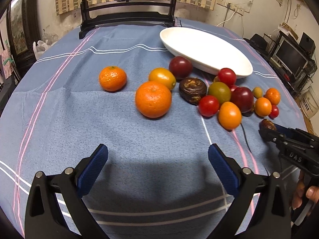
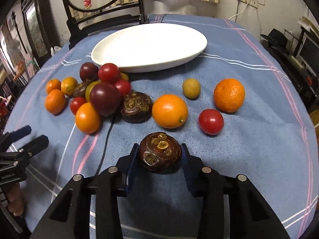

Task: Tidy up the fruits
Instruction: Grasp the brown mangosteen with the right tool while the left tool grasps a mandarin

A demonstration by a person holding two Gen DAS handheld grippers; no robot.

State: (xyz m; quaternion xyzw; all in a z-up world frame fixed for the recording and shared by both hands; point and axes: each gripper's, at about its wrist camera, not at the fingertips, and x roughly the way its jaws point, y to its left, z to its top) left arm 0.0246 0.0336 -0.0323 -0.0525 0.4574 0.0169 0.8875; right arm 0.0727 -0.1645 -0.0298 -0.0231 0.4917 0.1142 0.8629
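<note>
My right gripper (image 2: 159,147) is shut on a dark brown water chestnut (image 2: 159,155), just above the blue cloth (image 2: 249,139). The left wrist view shows that chestnut (image 1: 268,124) at the far right, in the right gripper (image 1: 267,130). My left gripper (image 1: 158,147) stands open over bare cloth, nothing between its fingers. Ahead of it lie a big orange (image 1: 153,99), a smaller one (image 1: 112,78), a second water chestnut (image 1: 192,90), and a heap of red tomatoes, dark plums and kumquats (image 1: 229,99). The white oval plate (image 1: 209,45) (image 2: 149,39) is empty.
A dark wooden screen stand (image 1: 127,20) rests on the table's far edge. A black cord (image 2: 105,139) lies across the cloth near the fruit heap. An orange (image 2: 228,95), a tomato (image 2: 211,121) and a small green fruit (image 2: 191,88) lie apart at the right.
</note>
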